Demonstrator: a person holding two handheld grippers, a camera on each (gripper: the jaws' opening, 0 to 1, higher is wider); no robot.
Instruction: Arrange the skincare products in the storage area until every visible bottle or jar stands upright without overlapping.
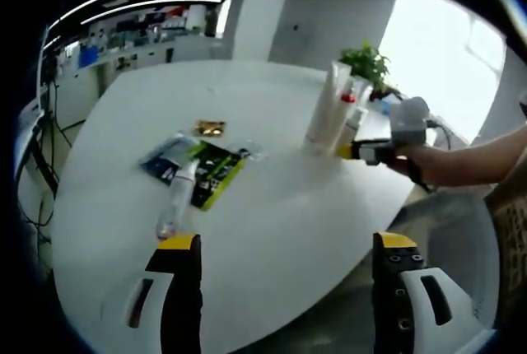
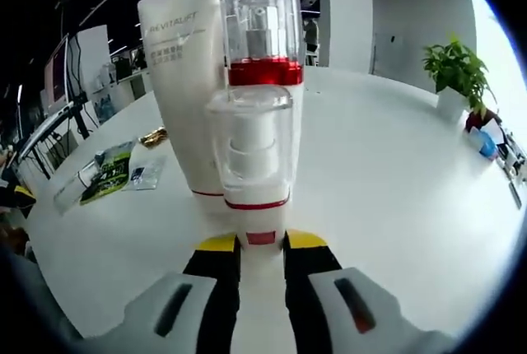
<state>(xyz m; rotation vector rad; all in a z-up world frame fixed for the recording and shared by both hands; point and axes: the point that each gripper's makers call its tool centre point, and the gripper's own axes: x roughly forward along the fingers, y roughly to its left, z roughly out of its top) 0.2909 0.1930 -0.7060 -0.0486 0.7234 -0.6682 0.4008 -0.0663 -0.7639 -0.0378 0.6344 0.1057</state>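
skincare bottles are what i'm sorting on this white round table: my right gripper is clenched on the base of a small white pump bottle with a clear cap and red band, holding it upright just in front of a taller clear-capped pump bottle with a red collar and beside a tall white squeeze tube standing on its cap. in the left gripper view that same standing group sits at the far right of the table, the tube upright, with the right gripper at its base. my left gripper hangs released, jaws apart, over the near edge, with nothing between them. just beyond its left jaw a slim clear bottle lying on its side rests across some flat green and blue sachets, with a small gold packet farther off. to finish this placement well, i judge i should settle the small bottle flat on the table, just clear of its neighbours, and loosen the jaws slowly and straight so i don't nudge the tall ones over. the lying bottle looks like the next one to stand up.
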